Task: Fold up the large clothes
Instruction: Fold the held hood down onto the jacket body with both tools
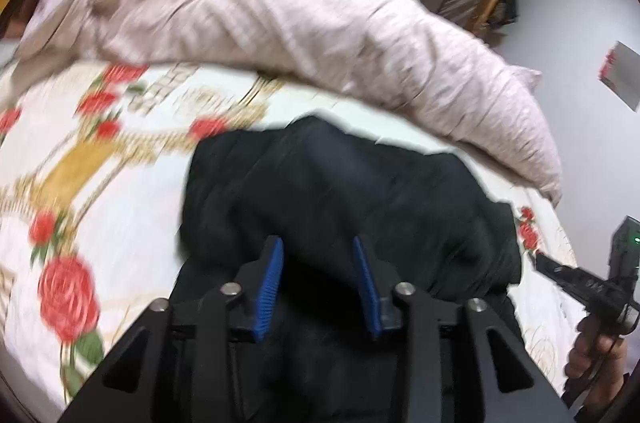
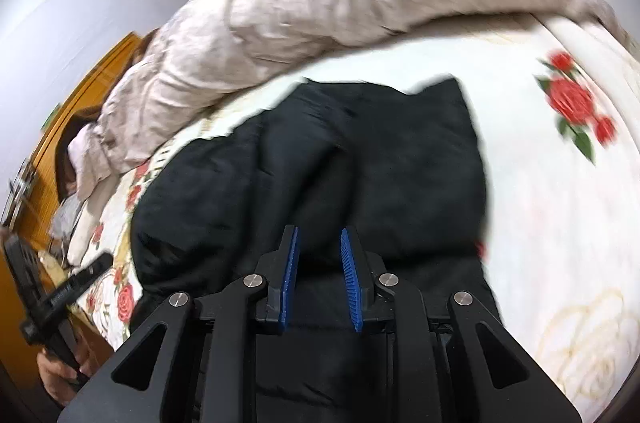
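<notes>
Rose-printed bedding covers the bed (image 1: pixel 100 243), with a pale quilt (image 1: pixel 304 23) rolled along its far side, and the black garment (image 1: pixel 340 191) lies bunched in a thick heap on the sheet in front of both cameras. I see my left tongs (image 1: pixel 318 287) parted over the near part of the cloth, blue pads clear of it, nothing between them; my right tongs (image 2: pixel 320 279) stand a little narrower, also apart and holding nothing. From the left view the right tongs show at the far right edge, in a hand. I judge the garment soft, padded and fairly bulky: it will sag and slump rather than keep a crease, and its smooth shell may slip. I would pinch through a hem or corner, both layers together, one tong on each side of the near edge, rather than grab the puffy middle.
</notes>
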{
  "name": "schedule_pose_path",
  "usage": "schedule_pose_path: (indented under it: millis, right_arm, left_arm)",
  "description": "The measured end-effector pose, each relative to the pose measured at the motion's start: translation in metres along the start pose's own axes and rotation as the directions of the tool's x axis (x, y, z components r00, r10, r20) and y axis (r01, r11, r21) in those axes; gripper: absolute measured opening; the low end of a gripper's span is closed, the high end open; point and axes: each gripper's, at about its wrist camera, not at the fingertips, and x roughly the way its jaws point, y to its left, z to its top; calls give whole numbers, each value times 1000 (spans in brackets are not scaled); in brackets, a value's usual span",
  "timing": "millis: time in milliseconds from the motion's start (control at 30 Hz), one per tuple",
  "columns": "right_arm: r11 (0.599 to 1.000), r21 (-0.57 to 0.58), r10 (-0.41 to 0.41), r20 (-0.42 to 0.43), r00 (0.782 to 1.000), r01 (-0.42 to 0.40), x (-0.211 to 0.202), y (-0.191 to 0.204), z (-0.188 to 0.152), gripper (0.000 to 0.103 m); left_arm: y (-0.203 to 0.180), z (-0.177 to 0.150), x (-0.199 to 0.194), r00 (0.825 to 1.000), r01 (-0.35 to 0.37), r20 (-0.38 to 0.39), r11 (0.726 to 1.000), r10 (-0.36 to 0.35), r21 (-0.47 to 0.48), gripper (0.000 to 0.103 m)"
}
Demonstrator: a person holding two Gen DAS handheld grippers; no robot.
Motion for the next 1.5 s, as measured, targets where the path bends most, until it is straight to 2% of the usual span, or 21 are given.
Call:
schedule_pose_path:
  millis: [100,167,333,467,600,700,767,867,933,1000,1100,1167,1267,1400,1500]
  right_arm:
    - [999,-42,30,-23,999,-31,27,19,10,23]
    - [997,-65,43,-70,997,-48,53,27,6,23]
    - [997,-79,-2,-165,986,-11,104,15,-28,23]
    - [993,-117,-38,-154,987,20,122,11,-45,20]
    - [993,-115,-57,-173,983,38,116,15,-41,20]
    - [991,-133,-52,-138,989,33,84,20,-37,22]
    - [989,-145,-28,-91,995,15,59,21,-32,23]
    - [988,-151,-37,2,999,37,36,18,-9,23]
    - [991,-128,-47,15,999,49,39,7,5,23]
    - [993,-99,-70,4,998,70,55,-6,18,23]
    - [991,-90,-106,-66,992,100,88,-27,20,22]
    - [987,-120,-118,-70,991,109,100,-31,12,20]
    - [983,-135,-133,-60,989,124,100,-31,7,20]
    - [980,-138,-154,-50,987,146,88,-18,20,22]
    - [984,-140,-109,6,994,109,55,-2,21,23]
  left_arm:
    - [-20,21,22,999,43,1,998,-43,43,50]
    - [-24,19,46,998,47,-43,997,-45,62,50]
    - [-10,-29,100,985,24,-174,998,-13,61,52]
    - [-10,-51,113,989,1,-147,995,14,101,53]
    - [-14,-44,112,985,-16,-168,995,33,99,53]
    - [-15,-36,90,984,-5,-176,995,22,97,52]
    - [-15,-31,65,990,19,-141,995,-5,98,52]
    - [-17,-11,41,998,27,-63,995,-20,101,52]
    - [-16,9,41,1000,5,-15,995,-3,96,52]
    - [-7,23,53,999,-32,-3,997,33,72,52]
    - [13,23,88,994,-74,-78,997,75,14,51]
    - [19,12,101,992,-75,-97,997,78,32,52]
    - [18,-3,104,993,-81,-76,994,87,74,53]
    - [18,6,95,991,-84,-102,995,89,52,50]
    - [8,14,69,997,-57,-49,996,61,63,49]
